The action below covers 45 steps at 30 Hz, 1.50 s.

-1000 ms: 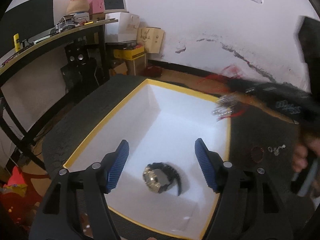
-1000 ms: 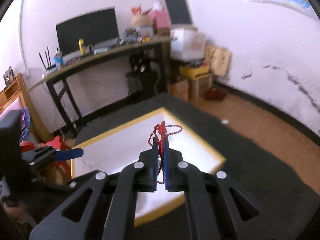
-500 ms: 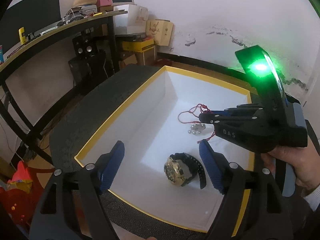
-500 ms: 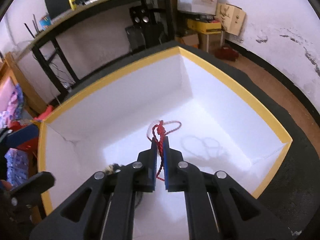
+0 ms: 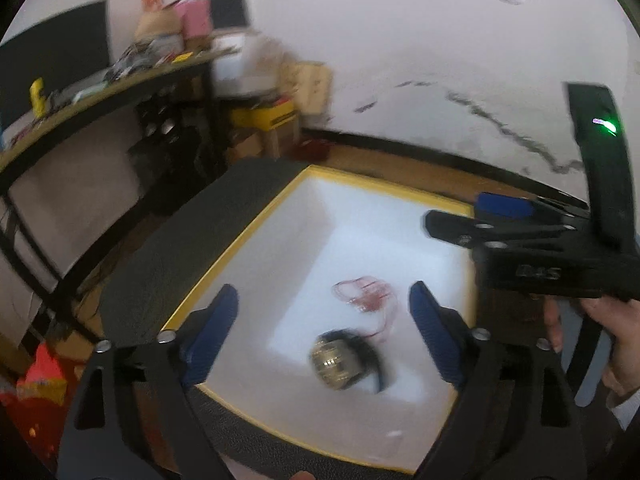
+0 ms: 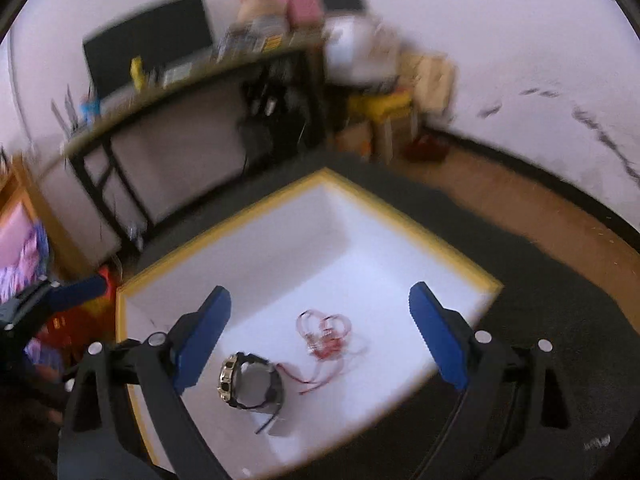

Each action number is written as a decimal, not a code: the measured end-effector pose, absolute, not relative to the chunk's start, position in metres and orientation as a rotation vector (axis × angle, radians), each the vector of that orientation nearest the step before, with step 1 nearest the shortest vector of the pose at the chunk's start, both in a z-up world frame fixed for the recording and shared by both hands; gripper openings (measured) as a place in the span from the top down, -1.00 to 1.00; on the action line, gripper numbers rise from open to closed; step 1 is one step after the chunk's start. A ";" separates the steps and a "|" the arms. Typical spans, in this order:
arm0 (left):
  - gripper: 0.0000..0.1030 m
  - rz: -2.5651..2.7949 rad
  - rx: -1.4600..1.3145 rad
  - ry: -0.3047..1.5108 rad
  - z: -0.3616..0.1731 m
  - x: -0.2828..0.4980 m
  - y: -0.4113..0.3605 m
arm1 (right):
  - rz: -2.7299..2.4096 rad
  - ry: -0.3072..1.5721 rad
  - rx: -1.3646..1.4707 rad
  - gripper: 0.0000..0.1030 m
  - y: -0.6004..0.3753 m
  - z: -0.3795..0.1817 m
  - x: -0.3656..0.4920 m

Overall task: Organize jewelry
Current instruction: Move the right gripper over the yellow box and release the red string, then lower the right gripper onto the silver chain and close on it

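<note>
Both grippers hanging wide open over the jewelry box (image 6: 440, 248)

The right gripper (image 6: 320, 336), jaws just having sprung apart, is holding nothing; the red cord bracelet (image 6: 326, 336) is lying just below it, beside the watch (image 6: 248, 380). The left gripper (image 5: 324, 324) is gaping empty too.

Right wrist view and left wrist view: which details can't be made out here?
- Red cord bracelet: both views motion-blurred; beads and knots unreadable.
- Watch: dial faces sideways in the right wrist view, smeared in the left.
- White box: near corners hidden behind the fingers.
</note>
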State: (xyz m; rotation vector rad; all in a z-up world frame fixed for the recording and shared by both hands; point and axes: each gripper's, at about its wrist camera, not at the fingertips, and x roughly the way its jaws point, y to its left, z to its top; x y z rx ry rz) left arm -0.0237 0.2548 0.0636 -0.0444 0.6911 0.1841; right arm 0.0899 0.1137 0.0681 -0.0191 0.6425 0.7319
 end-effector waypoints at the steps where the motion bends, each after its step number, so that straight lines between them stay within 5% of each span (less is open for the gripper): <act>1: -0.82 0.137 -0.015 0.672 0.071 -0.024 0.238 | 0.684 0.612 0.000 -0.87 0.088 0.069 0.082; 12: -0.83 -0.175 0.153 0.658 0.032 -0.009 0.069 | 0.252 0.673 0.176 -0.87 -0.183 -0.020 0.032; 19: -0.82 -0.251 0.149 0.710 -0.035 0.011 0.024 | 0.302 0.713 0.083 -0.87 -0.178 -0.057 0.061; 39: -0.82 -0.217 0.023 0.689 -0.041 0.038 0.045 | 0.380 0.893 -0.152 -0.86 -0.149 -0.110 0.135; 42: -0.82 -0.217 0.021 0.693 -0.041 0.040 0.046 | 0.364 0.882 -0.159 -0.63 -0.148 -0.109 0.136; 45: -0.82 -0.220 0.013 0.692 -0.041 0.039 0.047 | 0.326 0.875 -0.151 -0.01 -0.151 -0.104 0.137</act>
